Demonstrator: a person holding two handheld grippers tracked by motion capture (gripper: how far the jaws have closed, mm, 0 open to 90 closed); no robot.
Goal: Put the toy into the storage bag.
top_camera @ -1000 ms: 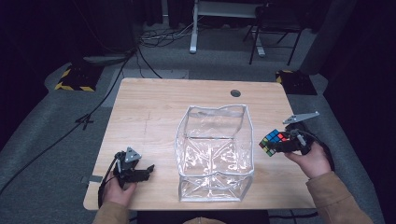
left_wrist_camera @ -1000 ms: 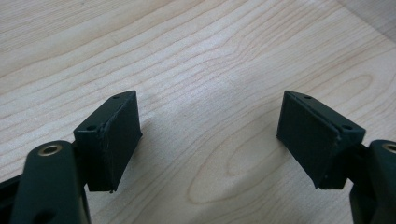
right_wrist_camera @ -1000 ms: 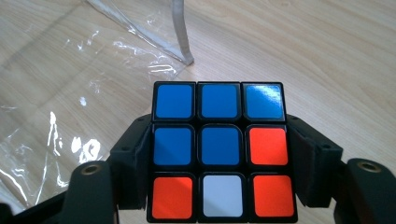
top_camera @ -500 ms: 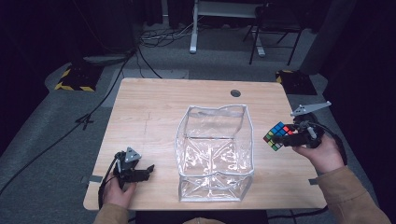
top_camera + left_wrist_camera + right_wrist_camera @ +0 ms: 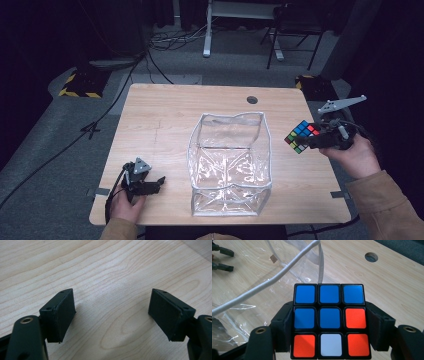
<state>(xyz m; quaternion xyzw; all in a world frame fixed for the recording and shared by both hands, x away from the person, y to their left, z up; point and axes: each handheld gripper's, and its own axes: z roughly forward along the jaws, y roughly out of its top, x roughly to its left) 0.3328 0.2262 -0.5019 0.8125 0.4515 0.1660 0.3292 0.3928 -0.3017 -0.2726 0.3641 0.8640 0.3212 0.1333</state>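
A puzzle cube (image 5: 329,321) with black edging shows a face of five blue, three orange-red and one white square, with green and yellow squares on another side. The bag (image 5: 227,165) is clear with white trim; the table (image 5: 165,120) is pale wood grain.

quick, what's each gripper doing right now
left gripper: open, nothing between its jaws.
right gripper: shut on the puzzle cube.

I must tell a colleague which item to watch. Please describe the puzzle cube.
On the wooden table stands a clear plastic bag. Right of it, the right gripper holds the puzzle cube in the air: the one many-coloured thing there.
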